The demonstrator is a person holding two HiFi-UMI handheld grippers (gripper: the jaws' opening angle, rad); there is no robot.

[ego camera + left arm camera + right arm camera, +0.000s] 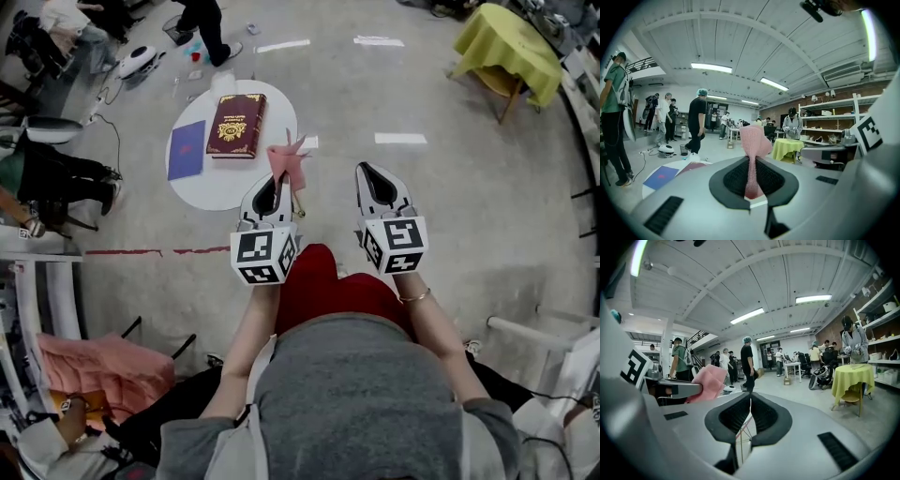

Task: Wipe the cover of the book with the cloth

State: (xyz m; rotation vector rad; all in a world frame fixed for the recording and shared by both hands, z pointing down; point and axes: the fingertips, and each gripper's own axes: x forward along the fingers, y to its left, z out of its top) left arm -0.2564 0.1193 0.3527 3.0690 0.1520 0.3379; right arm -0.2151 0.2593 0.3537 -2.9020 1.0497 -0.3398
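A pink cloth [287, 159] is gripped between the closed jaws of the left gripper [274, 186], its bunched upper part standing above the jaw tips (in the left gripper view a narrow strip of it is seen pinched between the ribbed pads). The jaws of the right gripper [368, 172] are closed together with nothing held. The book [236, 125], dark red with a gold ornament on its cover, is laid closed on the far part of a round white tabletop [220, 187], well apart from the cloth. A blue booklet [187, 148] is laid just beside it on the left
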